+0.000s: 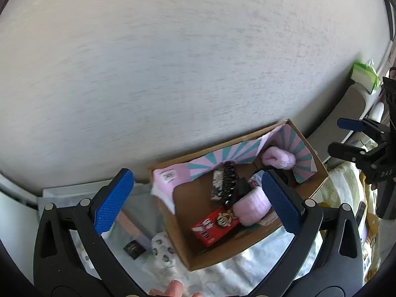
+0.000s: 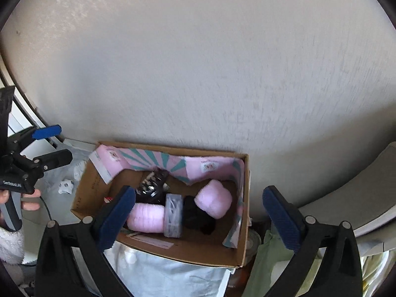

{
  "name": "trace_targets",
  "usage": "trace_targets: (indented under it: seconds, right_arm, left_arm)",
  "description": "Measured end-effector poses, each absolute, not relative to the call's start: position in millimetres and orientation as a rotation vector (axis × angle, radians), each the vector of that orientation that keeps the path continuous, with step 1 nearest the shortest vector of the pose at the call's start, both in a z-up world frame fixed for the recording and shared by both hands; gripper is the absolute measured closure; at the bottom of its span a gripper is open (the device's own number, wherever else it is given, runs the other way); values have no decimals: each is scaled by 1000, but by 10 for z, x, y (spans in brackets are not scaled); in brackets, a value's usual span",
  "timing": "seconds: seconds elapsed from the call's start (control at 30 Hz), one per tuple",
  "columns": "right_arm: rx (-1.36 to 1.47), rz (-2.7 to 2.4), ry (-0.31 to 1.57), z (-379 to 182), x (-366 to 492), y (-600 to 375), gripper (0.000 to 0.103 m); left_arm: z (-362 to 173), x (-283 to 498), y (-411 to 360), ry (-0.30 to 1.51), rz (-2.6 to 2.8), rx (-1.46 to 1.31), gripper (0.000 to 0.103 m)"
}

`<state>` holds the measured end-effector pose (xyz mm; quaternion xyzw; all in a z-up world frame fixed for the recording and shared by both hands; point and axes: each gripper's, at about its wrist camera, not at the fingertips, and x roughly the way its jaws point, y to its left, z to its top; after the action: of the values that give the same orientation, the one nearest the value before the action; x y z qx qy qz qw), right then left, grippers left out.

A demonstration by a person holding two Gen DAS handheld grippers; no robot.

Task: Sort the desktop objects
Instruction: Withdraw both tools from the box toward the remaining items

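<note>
An open cardboard box (image 1: 188, 255) (image 2: 198, 250) stands against the wall, lined with pink and teal paper (image 1: 222, 156). In it lie a red snack box (image 1: 214, 225), a black hair claw (image 1: 229, 182), two pink fluffy rolls (image 2: 215, 198) (image 2: 146, 217), a grey packet (image 2: 173, 215) and a black item (image 2: 198, 215). My left gripper (image 1: 198, 203) is open and empty above the box. My right gripper (image 2: 200, 219) is open and empty above the box; it also shows in the left wrist view (image 1: 351, 136).
A small black box (image 1: 133, 248) and a white patterned cloth (image 1: 160, 252) lie left of the cardboard box. A green tissue pack (image 1: 363, 76) sits at the far right. A pale green bag (image 2: 269, 259) lies right of the box.
</note>
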<state>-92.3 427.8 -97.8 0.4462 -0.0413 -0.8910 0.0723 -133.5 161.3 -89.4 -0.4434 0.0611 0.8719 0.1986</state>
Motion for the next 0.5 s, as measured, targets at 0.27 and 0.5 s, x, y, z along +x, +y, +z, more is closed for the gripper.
trace_targets:
  seconds: [0.27,0.5]
  right_arm:
    - [1264,-2691,-197,-877,-817,4143,0]
    - [1220,-2662,-199,-813,-727,3787,0]
  left_arm:
    - [-707,-1159,1103,135,2507,-1199,0]
    - [-516,-942,512,130,2580,-1154,0]
